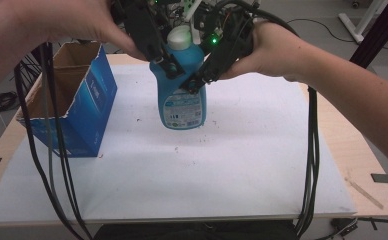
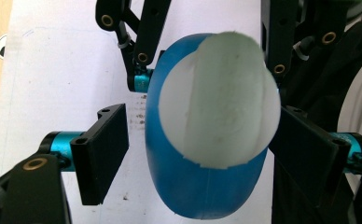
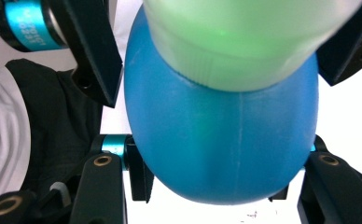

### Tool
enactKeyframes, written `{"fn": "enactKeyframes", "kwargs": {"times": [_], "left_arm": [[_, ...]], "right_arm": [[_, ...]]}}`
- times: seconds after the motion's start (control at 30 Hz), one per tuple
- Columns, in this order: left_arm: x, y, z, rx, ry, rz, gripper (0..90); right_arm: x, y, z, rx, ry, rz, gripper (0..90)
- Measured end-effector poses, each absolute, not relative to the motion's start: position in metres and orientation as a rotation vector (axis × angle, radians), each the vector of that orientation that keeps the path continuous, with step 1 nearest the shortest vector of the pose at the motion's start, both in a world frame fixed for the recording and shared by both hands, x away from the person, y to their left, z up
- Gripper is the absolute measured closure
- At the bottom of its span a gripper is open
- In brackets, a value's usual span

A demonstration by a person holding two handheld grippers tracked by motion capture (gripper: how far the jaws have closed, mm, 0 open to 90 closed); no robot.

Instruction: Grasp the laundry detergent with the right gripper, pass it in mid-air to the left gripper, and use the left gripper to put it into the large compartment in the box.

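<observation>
Bottle (image 1: pixel 181 97) of blue plastic with a pale cap (image 1: pixel 179 37) hangs upright above the white worktop (image 1: pixel 182 170), near its far middle, its label facing the near edge. No part of its base touches the surface in the high view. Nearest the viewer, black cables (image 1: pixel 52 165) trail down on the left and right. Farther in, on the left, a blue cardboard box (image 1: pixel 84 107) stands open-topped on the worktop, well apart from the bottle. Beyond that, the right claw (image 1: pixel 196 82) comes in from the right and grips the bottle's shoulder; in the right gripper view its pads (image 3: pixel 139 179) press on both sides of the blue body (image 3: pixel 226 144). The left claw (image 1: pixel 166 65) reaches from the left around the bottle's upper part; in the left gripper view its jaws stand spread, the left pad (image 2: pixel 102 151) clear of the bottle (image 2: pixel 198 186) with a gap between, the other close against it.
</observation>
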State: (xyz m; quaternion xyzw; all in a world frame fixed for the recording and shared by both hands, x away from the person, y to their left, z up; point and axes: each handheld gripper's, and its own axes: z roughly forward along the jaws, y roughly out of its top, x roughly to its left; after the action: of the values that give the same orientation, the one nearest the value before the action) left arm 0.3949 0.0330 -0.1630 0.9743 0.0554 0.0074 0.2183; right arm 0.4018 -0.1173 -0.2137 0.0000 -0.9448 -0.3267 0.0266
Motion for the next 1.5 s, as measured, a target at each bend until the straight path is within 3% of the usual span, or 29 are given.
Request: {"fn": "enactKeyframes", "kwargs": {"times": [1.17, 1.5], "left_arm": [[0.3956, 0.0265, -0.1681, 2.689, 0.179, 0.028, 20.8], [0.3973, 0.0282, -0.1667, 2.691, 0.162, 0.021, 25.5]], "right_arm": [[0.4039, -0.1197, -0.2136, -0.001, -2.903, -1.023, 46.9], [0.4017, -0.1214, -0.2117, -0.067, -2.893, -0.974, 46.9]]}}
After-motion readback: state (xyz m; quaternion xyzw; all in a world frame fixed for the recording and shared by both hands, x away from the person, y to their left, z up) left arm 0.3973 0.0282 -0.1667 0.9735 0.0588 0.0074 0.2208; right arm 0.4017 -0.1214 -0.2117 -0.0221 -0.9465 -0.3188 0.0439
